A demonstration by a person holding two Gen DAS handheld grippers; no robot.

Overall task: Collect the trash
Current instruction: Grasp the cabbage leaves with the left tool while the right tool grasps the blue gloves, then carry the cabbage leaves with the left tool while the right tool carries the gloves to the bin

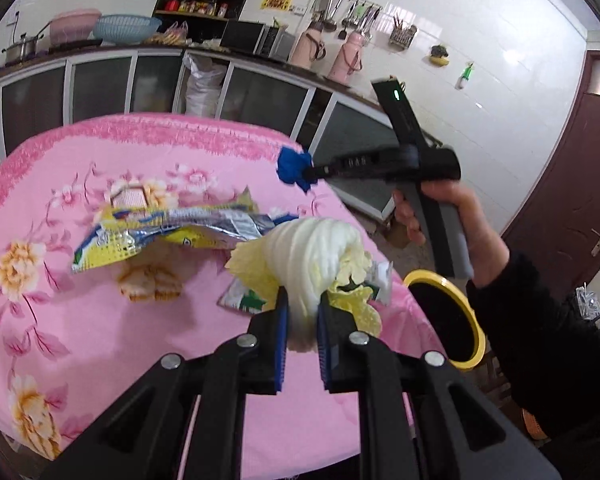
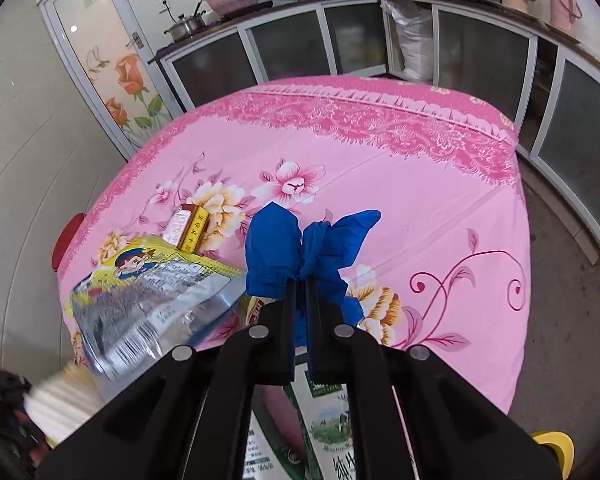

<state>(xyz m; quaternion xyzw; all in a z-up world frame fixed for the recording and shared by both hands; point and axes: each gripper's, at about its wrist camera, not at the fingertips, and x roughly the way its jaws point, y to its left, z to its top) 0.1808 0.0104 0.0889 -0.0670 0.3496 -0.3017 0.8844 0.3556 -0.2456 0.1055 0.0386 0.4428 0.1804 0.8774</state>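
Left gripper clamps cabbage leaves; right gripper clamps a blue glove. Limp leaves may slip short of the bin, probably yellow-rimmed.

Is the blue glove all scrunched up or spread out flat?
Scrunched up. The blue glove is bunched into a wad, pinched in the right tool, with loose folds sticking out both sides above the pink tablecloth.

Right gripper pinches blue glove — above pink tablecloth.
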